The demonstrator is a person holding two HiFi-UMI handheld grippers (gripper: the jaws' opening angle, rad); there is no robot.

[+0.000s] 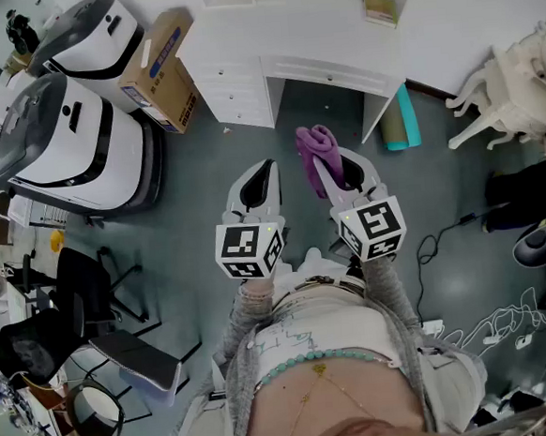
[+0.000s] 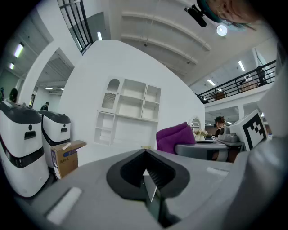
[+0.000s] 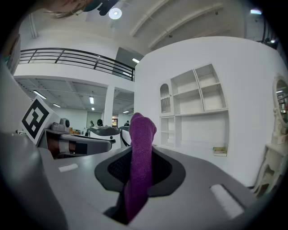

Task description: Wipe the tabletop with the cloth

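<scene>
A purple cloth sticks up out of my right gripper, which is shut on it. In the right gripper view the cloth stands between the jaws and hides their tips. My left gripper is held beside it, shut with nothing in it; its jaws meet at the tip. From the left gripper view the cloth shows to the right. Both grippers are held in front of the person over the grey floor, short of a white desk with shelves above it.
Two white and black machines and a cardboard box stand at the left. A teal rolled mat leans by the desk. Black office chairs are at lower left, a white chair at right, cables on the floor.
</scene>
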